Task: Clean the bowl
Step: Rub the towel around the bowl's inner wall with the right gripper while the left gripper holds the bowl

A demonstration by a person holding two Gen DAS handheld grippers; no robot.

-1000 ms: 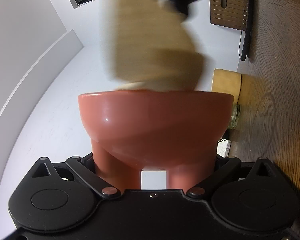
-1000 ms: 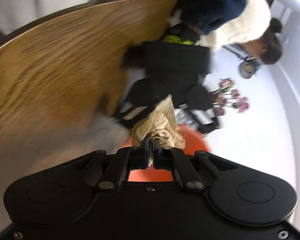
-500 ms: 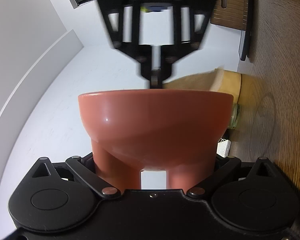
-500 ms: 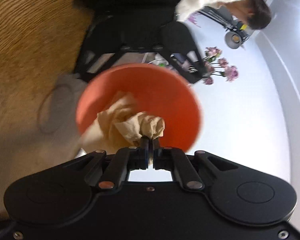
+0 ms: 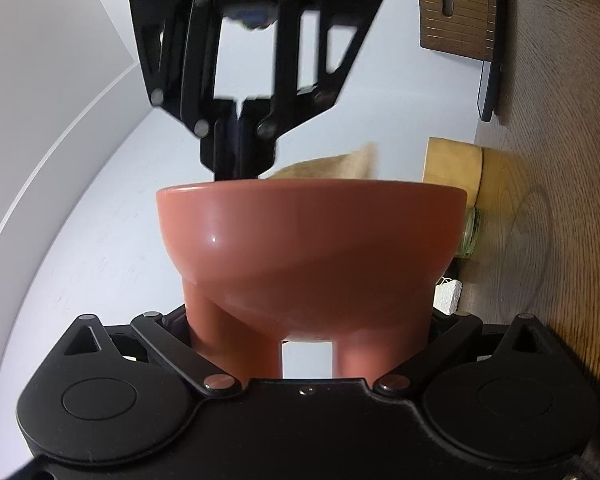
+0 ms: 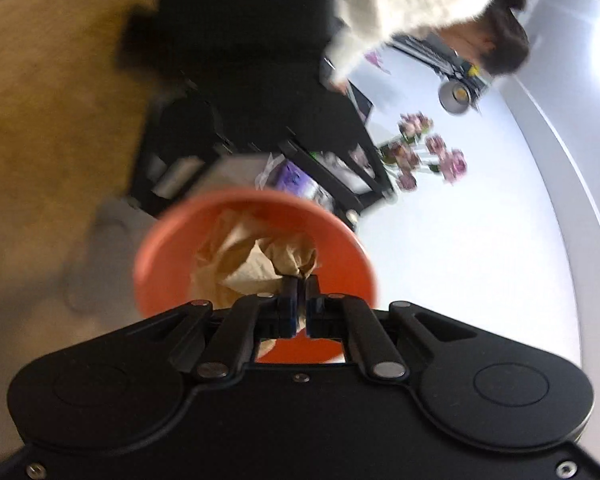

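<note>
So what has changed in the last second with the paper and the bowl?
The right gripper carried the crumpled brown paper from above the rim down into the terracotta bowl, where it now presses inside. Its jaws stayed shut on the paper. The left gripper kept holding the bowl by its legs, unmoved.

The bowl (image 5: 312, 248) sits between the jaws of the left hand-held gripper (image 5: 308, 344), above the table (image 5: 560, 240). The paper (image 6: 252, 264) lies inside the bowl, pinched by the right hand-held gripper (image 6: 299, 300) reaching over the rim. A jar (image 5: 470, 232) stands behind the bowl.
</note>
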